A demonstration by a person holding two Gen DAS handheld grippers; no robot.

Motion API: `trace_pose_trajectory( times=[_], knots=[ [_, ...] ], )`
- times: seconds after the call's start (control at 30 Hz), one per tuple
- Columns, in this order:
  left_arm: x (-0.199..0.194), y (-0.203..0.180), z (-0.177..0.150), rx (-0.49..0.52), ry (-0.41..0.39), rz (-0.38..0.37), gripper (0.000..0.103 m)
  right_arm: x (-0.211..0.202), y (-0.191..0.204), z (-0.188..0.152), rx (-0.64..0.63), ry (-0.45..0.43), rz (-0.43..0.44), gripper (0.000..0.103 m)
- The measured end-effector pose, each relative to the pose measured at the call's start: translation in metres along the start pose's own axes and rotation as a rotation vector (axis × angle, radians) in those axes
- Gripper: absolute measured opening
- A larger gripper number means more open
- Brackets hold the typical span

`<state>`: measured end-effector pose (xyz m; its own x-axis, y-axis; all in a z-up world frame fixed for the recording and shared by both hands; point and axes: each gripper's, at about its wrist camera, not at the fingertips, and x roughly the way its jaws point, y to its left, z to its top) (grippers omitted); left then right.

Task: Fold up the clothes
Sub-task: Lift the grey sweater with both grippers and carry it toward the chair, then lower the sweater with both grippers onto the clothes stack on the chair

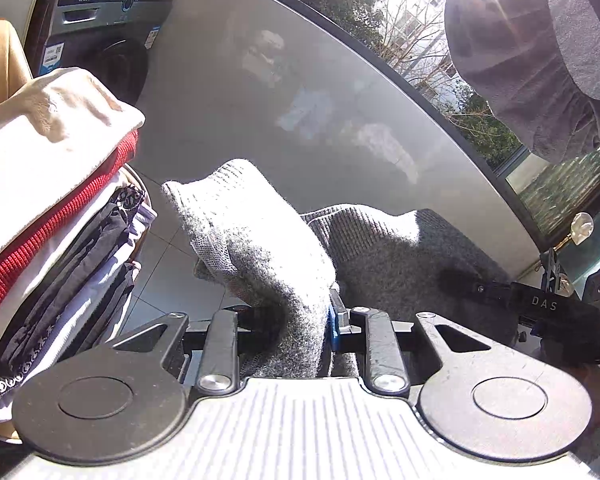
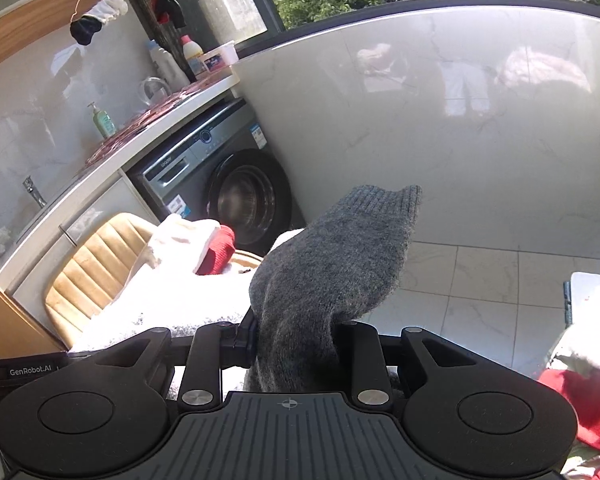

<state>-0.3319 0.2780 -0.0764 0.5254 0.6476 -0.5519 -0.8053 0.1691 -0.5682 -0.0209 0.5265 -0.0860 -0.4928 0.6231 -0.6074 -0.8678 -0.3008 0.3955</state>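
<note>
A grey knitted garment (image 1: 260, 240) is held up in the air between both grippers. In the left wrist view my left gripper (image 1: 300, 320) is shut on a sunlit fold of it, and the rest (image 1: 412, 256) stretches right toward the other gripper (image 1: 540, 304). In the right wrist view my right gripper (image 2: 296, 340) is shut on another part of the grey garment (image 2: 340, 256), whose ribbed end sticks up. The fingertips are hidden by cloth in both views.
A pile of folded clothes (image 1: 52, 184), cream, red, white and dark, sits at the left; it also shows in the right wrist view (image 2: 188, 248) on a tan chair (image 2: 96, 264). A washing machine (image 2: 228, 184) and a grey partition (image 2: 460, 128) stand behind. Tiled floor (image 2: 480, 280) lies below.
</note>
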Motion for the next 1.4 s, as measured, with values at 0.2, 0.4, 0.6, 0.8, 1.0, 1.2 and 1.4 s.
trace_pose_trajectory(
  times=[0.2,0.4,0.6,0.8,1.0,1.2,1.4],
  knots=[
    [-0.04,0.06,0.053,-0.075,-0.165,0.075,0.025,0.07,0.057,0.06,-0.058,0.029,0.133,0.024],
    [-0.084,0.117,0.078,-0.186,-0.316,0.205,0.025,0.149,0.139,0.106,-0.205,0.082,0.284,0.024],
    [-0.118,0.166,0.085,-0.319,-0.419,0.368,0.025,0.223,0.232,0.12,-0.355,0.178,0.456,0.024],
    [-0.134,0.201,0.081,-0.498,-0.49,0.509,0.025,0.289,0.307,0.116,-0.47,0.313,0.599,0.023],
    [-0.118,0.222,0.08,-0.642,-0.523,0.625,0.025,0.344,0.35,0.114,-0.552,0.438,0.698,0.024],
    [-0.072,0.249,0.084,-0.651,-0.428,0.735,0.026,0.406,0.339,0.104,-0.559,0.576,0.692,0.024],
    [-0.017,0.29,0.075,-0.641,-0.199,0.883,0.029,0.469,0.309,0.066,-0.611,0.684,0.547,0.024]
  ],
)
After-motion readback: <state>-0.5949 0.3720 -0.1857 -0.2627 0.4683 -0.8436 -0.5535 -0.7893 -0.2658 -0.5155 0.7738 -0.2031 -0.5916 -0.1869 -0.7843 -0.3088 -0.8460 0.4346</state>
